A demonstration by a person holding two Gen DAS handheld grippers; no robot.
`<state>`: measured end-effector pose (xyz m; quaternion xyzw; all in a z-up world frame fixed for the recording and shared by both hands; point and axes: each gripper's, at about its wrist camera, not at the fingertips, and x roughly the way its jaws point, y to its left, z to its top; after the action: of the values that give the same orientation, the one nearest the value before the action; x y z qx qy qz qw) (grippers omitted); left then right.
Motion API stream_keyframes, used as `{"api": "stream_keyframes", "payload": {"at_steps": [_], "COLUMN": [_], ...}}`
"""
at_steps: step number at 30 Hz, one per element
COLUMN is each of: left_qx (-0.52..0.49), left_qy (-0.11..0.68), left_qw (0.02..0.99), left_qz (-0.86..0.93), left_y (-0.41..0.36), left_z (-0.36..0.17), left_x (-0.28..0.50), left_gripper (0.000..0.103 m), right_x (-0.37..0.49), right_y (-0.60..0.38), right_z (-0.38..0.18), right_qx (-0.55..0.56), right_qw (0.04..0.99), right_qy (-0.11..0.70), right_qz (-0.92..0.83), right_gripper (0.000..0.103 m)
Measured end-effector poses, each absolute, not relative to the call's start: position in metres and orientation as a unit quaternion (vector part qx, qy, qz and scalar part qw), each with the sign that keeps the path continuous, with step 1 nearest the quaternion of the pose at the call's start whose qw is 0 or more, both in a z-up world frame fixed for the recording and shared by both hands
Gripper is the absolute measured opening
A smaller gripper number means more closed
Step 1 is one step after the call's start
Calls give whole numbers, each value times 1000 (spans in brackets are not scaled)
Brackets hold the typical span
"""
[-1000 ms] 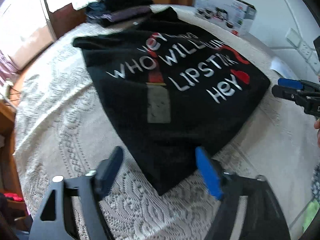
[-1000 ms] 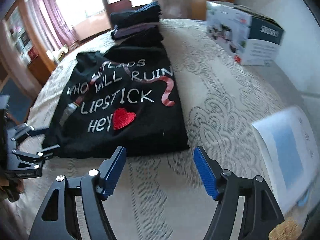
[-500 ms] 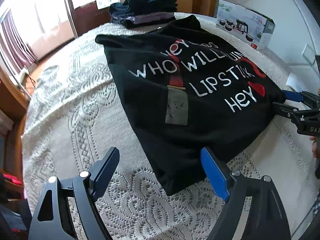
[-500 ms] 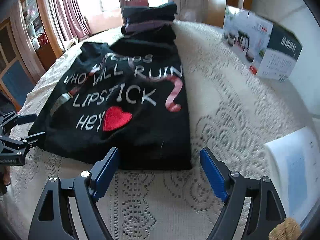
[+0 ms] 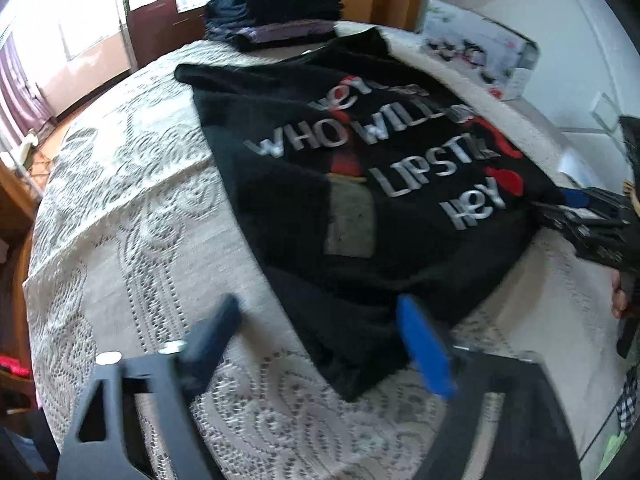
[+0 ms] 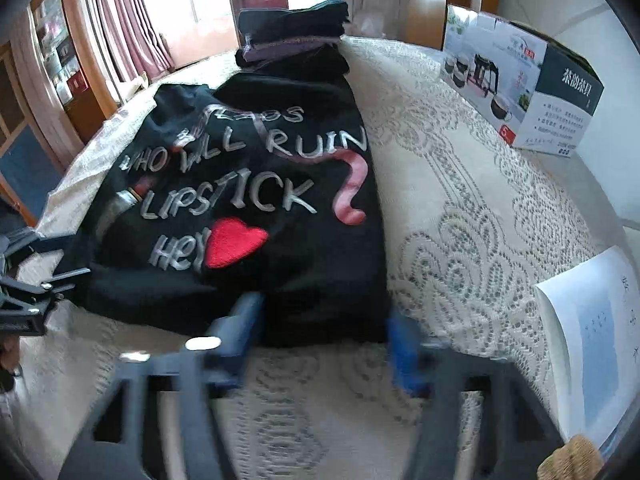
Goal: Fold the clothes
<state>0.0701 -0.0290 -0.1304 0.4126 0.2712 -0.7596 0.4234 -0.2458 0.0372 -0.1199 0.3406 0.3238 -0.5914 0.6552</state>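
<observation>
A black T-shirt with white lettering and a red heart lies flat, print up, on a lace-covered table; it also shows in the right wrist view. My left gripper is open, its fingers straddling the shirt's near bottom corner just above the cloth. My right gripper is open, its fingers straddling the other bottom corner at the hem. Each gripper shows in the other's view, the right one and the left one, both at the hem edge.
A stack of folded dark clothes sits at the far end of the table. A tea-set box stands at the right. A white paper booklet lies near my right gripper. Cabinets and curtains stand beyond the left edge.
Both grippers have moved forward to the shirt's hem, so the bottom corners now lie between their open fingers. The shirt has not moved.
</observation>
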Motion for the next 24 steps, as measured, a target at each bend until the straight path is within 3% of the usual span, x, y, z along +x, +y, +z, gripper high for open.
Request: {"api": "stream_keyframes", "payload": {"at_steps": [1, 2, 4, 13, 16, 18, 21, 23, 24], "left_qx": [415, 419, 423, 451, 511, 538, 520, 486, 471], "left_qy": [268, 265, 260, 227, 240, 260, 278, 273, 268], "left_qw": [409, 400, 391, 318, 261, 235, 247, 274, 289], "left_qz": [-767, -771, -775, -802, -783, -767, -769, -783, -789], "left_y": [-26, -25, -24, -9, 8, 12, -14, -41, -57], "left_z": [-128, -125, -119, -65, -77, -86, -69, -52, -45], "left_x": [67, 66, 69, 140, 170, 187, 205, 210, 210], "left_gripper": [40, 22, 9, 7, 11, 19, 38, 57, 60], "right_x": [-243, -239, -229, -190, -167, -158, -159, -173, -180], "right_y": [38, 38, 41, 114, 157, 178, 198, 190, 185], "right_z": [-119, -119, -116, -83, -97, -102, -98, -76, -64], "right_qx": [347, 355, 351, 440, 496, 515, 520, 491, 475], "right_qw": [654, 655, 642, 638, 618, 601, 576, 584, 588], "right_qy": [322, 318, 329, 271, 282, 291, 298, 276, 265], "right_qz": [-590, -587, -597, -571, -541, -536, -557, -585, -599], "right_gripper": [24, 17, 15, 14, 16, 21, 26, 27, 28]}}
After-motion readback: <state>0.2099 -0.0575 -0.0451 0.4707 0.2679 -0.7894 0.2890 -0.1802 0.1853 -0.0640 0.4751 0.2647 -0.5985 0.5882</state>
